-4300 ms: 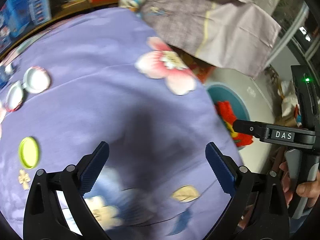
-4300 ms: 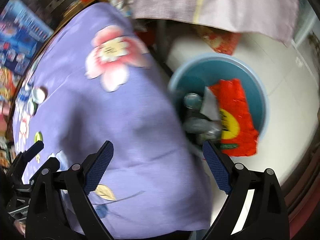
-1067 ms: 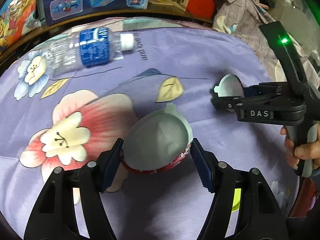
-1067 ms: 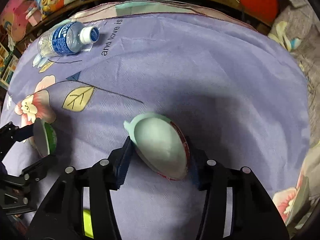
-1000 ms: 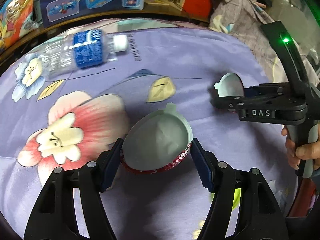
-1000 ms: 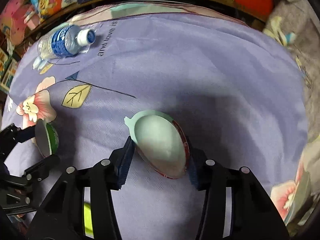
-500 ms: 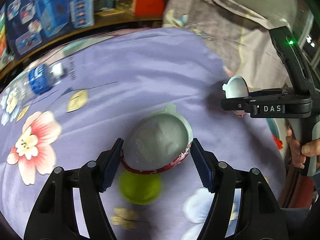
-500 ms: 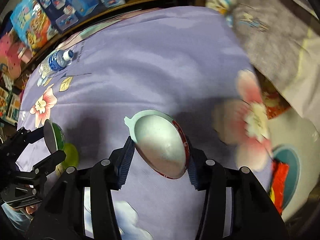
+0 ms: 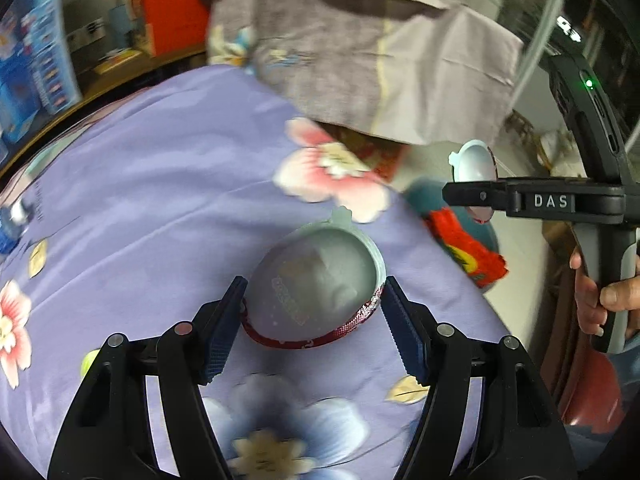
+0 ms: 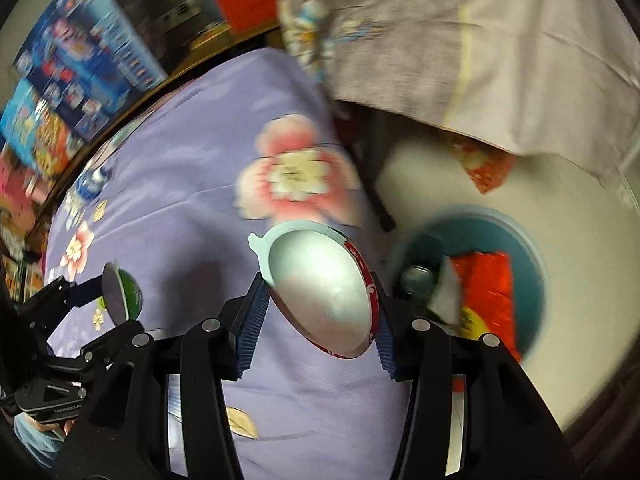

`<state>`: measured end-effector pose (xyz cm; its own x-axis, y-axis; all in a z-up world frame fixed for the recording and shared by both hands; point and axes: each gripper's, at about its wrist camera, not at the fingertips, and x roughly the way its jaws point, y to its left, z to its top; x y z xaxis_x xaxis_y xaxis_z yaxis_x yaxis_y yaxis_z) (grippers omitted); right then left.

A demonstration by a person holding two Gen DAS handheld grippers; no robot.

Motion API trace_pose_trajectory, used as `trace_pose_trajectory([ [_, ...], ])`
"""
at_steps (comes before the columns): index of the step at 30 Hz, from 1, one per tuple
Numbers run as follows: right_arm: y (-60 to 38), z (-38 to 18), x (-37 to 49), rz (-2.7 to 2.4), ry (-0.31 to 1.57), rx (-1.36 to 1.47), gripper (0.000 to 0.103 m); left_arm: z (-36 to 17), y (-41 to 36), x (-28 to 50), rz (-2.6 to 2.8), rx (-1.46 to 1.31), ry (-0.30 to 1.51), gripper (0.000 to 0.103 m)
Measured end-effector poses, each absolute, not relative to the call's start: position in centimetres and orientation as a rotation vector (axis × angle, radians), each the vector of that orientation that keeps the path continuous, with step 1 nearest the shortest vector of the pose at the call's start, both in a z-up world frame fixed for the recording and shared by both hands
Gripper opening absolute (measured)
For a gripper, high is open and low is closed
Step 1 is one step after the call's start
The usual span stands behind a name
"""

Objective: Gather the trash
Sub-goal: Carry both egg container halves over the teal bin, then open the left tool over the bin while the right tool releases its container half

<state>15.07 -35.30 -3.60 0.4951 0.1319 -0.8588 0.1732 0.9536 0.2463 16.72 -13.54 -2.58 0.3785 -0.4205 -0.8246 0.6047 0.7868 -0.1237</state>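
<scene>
Both grippers, left gripper (image 9: 314,326) and right gripper (image 10: 316,330), clamped, tilted downward.

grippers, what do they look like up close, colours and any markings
Both are matte black plastic two-finger tools. The left gripper and right gripper each have ribbed blue pads and round silver pivot screws. Seen side-on, the right one bears white "DAS" lettering, a green light and a grey handle.

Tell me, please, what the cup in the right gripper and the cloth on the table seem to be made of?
The cup looks like thin plastic or foil-lined paper: a matte silvery inside, pale rim with a tab, glossy red printed outside. The cloth looks like woven fabric: a matte purple flower print with soft folds.
</scene>
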Motion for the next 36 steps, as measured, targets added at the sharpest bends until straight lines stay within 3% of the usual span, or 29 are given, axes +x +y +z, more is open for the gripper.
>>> trace_pose_trajectory([
  [9, -45.2, -5.0, 8.6, -0.157, 1.02, 0.456, 0.047, -3.2, -22.8, 13.4, -0.766, 0.308, 1.011, 0.069],
  [19, -50.3, -8.8, 6.0, -0.194, 1.063, 0.556, 0.047, -7.4, -32.1, 11.5, -0.855, 0.42, 1.093, 0.069],
  [27, -51.8, -11.4, 6.9, -0.187, 1.102, 0.601, 0.047, -9.7, -35.9, 11.5, -0.881, 0.453, 1.146, 0.07],
  [36, -52.3, -13.1, 7.0, -0.173, 1.13, 0.635, 0.047, -11.3, -36.5, 12.4, -0.854, 0.428, 1.2, 0.081],
])
